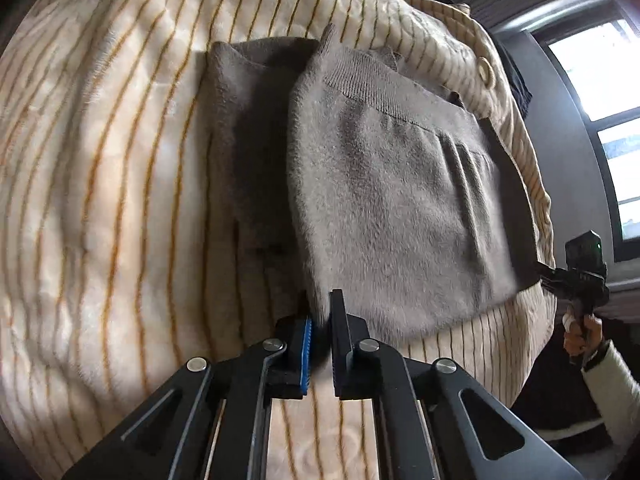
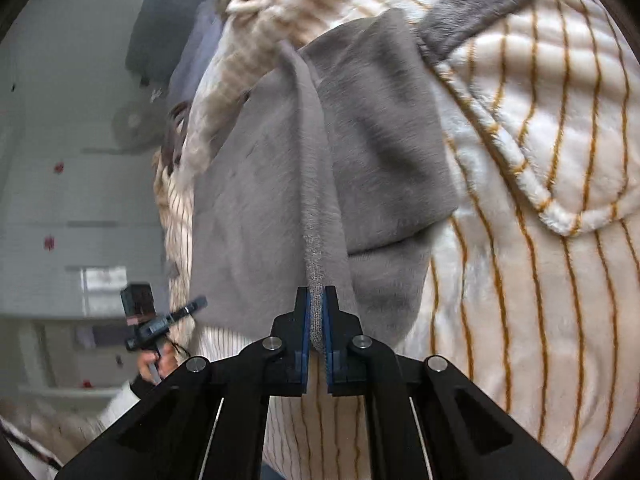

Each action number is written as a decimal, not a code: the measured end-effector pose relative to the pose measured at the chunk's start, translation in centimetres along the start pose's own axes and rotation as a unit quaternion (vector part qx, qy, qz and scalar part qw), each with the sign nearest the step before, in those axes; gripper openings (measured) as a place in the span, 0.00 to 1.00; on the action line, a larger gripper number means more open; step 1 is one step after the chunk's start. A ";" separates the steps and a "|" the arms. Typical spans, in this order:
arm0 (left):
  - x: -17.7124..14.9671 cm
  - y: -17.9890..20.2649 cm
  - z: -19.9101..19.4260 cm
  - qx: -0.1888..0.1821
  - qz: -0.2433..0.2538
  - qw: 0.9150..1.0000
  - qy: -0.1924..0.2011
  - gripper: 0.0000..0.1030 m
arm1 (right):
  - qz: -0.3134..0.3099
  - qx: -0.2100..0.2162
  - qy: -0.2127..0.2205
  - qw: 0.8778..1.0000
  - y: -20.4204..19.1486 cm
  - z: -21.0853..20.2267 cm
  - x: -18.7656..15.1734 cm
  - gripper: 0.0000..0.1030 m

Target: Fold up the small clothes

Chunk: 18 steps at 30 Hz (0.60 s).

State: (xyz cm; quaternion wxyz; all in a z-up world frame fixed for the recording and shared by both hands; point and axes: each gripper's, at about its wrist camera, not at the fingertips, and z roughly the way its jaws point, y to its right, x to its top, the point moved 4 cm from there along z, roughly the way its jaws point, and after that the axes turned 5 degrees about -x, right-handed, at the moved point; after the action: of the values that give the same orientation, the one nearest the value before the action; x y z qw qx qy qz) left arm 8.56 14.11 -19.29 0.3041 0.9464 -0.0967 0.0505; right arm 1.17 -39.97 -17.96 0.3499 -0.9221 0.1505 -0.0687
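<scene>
Because both claws pinch only thin edges of a limp knit, the risks come first, then the layout.

Biggest risk: the taupe fuzzy knit garment point(image 1: 400, 208) could slide off line on the plush striped blanket point(image 1: 100, 200) as the flap is carried over, so the fold lands crooked; uneven travel between the two hands would cause it.

Second risk: the ribbed hem point(image 2: 314, 240) could slip from the right gripper point(image 2: 316, 320), since only a narrow ridge of it sits between the blue pads.

Smaller risk: the left gripper point(image 1: 320, 320) bites just the near corner of the garment, so a tug may pull the corner free or drag blanket pile along.

Garment place: it lies on the blanket, partly folded, one flap lifted over a darker layer beneath.

Garment against left claw: it spreads from twelve to two o'clock of the jaws, its corner between them.

Garment against right claw: the hem runs up toward twelve o'clock, with cloth at eleven and one.

Left claw state: closed, gripping the garment corner.

Right claw state: closed, gripping the ribbed hem.
</scene>
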 end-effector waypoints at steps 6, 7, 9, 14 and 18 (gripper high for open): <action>-2.6 -1.9 1.9 0.011 -0.007 1.000 -0.025 0.07 | 0.027 -0.047 -0.031 0.998 3.3 0.6 -1.2 0.06; -2.8 -2.0 2.2 0.007 -0.014 1.000 -0.023 0.07 | 0.035 -0.048 -0.033 0.998 3.9 1.0 -1.3 0.06; -3.0 -1.9 2.0 0.006 -0.013 1.000 -0.018 0.07 | 0.046 -0.042 -0.032 0.998 4.4 1.3 -1.4 0.05; -3.3 -1.5 0.5 0.033 -0.008 0.999 -0.020 0.07 | 0.025 -0.068 -0.033 0.997 3.6 0.7 -1.5 0.06; -2.9 -0.7 -2.1 0.086 0.015 0.996 -0.014 0.07 | 0.028 -0.092 -0.003 0.995 2.4 -0.9 -1.0 0.06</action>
State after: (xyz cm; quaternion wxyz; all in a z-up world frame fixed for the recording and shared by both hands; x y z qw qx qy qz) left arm 5.79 16.38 -18.43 0.2195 0.9681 -0.1104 0.0494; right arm -0.56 -41.90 -18.88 0.2660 -0.9459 0.1811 -0.0424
